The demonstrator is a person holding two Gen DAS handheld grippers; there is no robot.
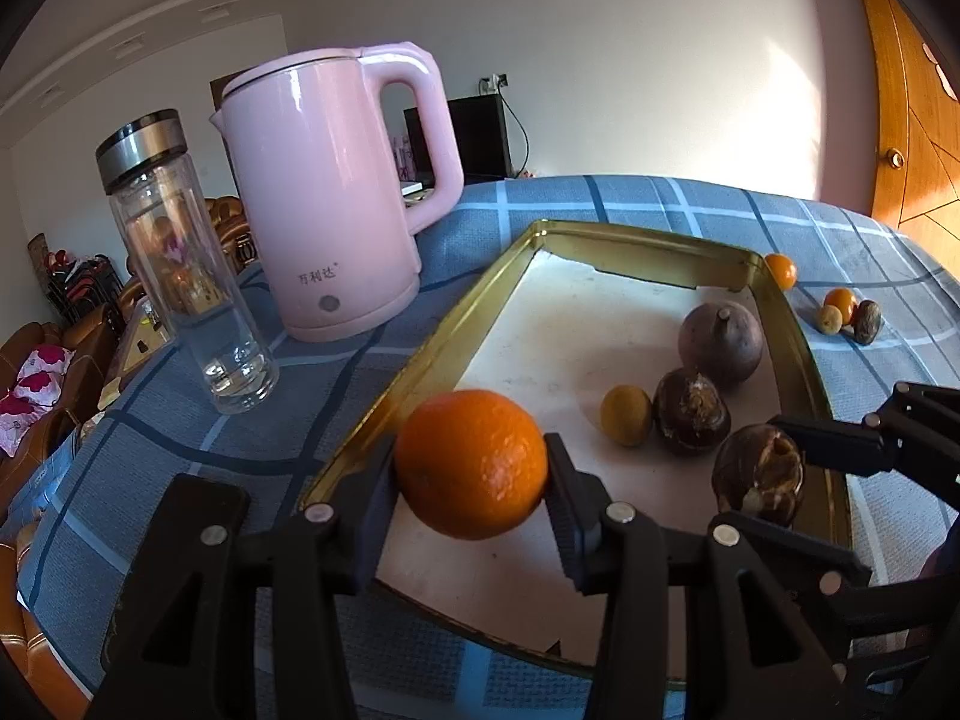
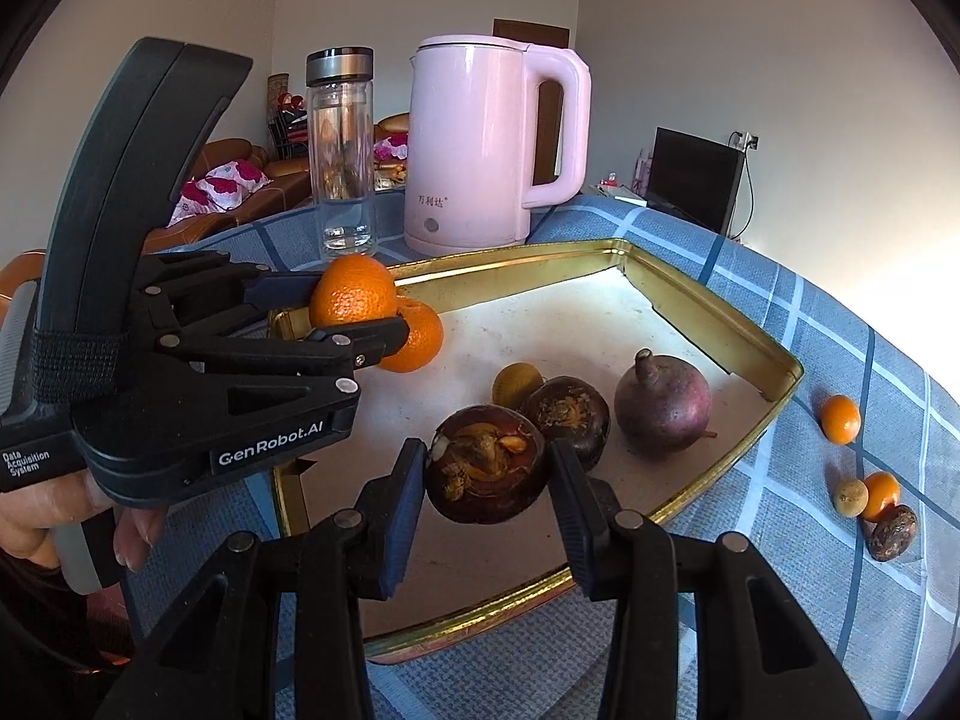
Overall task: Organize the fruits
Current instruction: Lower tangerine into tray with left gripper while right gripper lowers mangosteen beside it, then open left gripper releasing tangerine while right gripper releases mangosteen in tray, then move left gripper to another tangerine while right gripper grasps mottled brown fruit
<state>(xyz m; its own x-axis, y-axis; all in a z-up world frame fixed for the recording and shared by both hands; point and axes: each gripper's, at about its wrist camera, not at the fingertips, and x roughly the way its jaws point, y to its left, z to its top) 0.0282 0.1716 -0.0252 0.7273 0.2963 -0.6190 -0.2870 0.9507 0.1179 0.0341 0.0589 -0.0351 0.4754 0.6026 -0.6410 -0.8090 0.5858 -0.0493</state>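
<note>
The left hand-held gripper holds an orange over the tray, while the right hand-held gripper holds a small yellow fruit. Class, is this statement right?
Not quite. The left hand-held gripper does hold an orange over the tray, but the right hand-held gripper holds a dark brown fruit, not a yellow one. The right wrist view shows this; the small yellow fruit lies in the tray.

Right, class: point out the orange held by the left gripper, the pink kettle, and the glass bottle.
orange [image 1: 471, 462], left wrist view, middle of its peel.
pink kettle [image 1: 324, 192], left wrist view, side of its body.
glass bottle [image 2: 342, 180], right wrist view, clear wall.
</note>
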